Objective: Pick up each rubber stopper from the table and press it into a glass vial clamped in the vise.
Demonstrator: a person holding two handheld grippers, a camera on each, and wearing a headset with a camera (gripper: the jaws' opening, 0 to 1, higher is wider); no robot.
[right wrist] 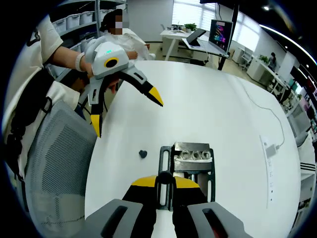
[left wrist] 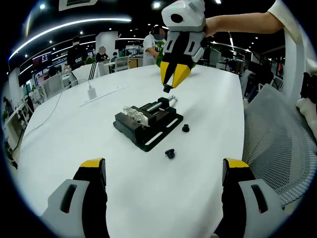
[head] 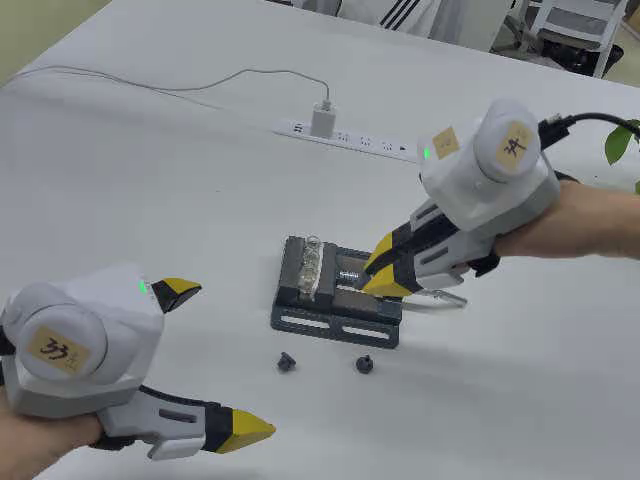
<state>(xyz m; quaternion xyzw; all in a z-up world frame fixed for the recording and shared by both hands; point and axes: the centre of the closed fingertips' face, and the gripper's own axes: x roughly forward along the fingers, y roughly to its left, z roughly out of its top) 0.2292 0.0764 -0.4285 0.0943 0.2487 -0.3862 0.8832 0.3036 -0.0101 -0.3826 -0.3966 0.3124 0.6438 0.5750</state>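
Our white table (head: 150, 180) carries everything. We hold the left gripper (head: 215, 362) out to the front left of the vise (head: 335, 318), jaws spread wide and empty. The right gripper (head: 368, 278) hangs over the vise's right end, its jaws pinched on a small black piece, seemingly a held stopper. Glass vials (head: 312, 265) stand clamped in the vise. Just in front of the vise lie a loose stopper (head: 287, 361) and a second stopper (head: 364, 364).

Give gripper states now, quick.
Left gripper: open, empty.
Right gripper: closed by the vise; what it grips cannot be told.
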